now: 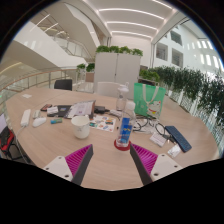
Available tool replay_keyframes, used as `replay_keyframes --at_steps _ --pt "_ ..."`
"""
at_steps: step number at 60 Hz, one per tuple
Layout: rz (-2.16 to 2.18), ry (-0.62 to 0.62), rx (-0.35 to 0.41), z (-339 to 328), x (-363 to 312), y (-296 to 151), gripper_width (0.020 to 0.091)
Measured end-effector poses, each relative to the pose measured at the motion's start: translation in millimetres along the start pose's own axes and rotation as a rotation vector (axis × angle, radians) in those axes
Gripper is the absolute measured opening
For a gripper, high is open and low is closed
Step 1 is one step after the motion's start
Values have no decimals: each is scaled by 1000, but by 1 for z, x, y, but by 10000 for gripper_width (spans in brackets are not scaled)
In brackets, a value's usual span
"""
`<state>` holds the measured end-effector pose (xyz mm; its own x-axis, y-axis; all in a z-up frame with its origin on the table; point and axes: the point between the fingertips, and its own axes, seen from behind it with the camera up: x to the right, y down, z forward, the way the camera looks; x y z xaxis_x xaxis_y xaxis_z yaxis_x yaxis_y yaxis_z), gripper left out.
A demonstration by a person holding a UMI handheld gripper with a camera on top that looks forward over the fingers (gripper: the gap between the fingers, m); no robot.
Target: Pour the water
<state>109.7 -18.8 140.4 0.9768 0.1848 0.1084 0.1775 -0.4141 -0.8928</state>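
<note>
white mug point(81, 126), green pitcher point(149, 98), light wood table point(110, 165)

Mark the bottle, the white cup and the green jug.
bottle point(123, 133), gripper view, on its label.
white cup point(81, 126), gripper view, on its side wall.
green jug point(148, 99), gripper view, on its body.

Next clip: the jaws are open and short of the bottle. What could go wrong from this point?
The gripper is open, and the bottle stands upright just beyond the jaws. It is tall and slim, so an off-centre approach might tip it. Cables and a dark flat object lie close beside it and may snag or get pushed. The white cup stands apart amid scattered clutter, so a spill could wet those items.
</note>
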Motion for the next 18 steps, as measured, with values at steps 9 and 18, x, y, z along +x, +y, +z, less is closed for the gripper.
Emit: replay_keyframes --at_steps 9,18 --pt "6 49 0 -91 -36 5 834" --pt "72 58 -21 -158 -69 8 835"
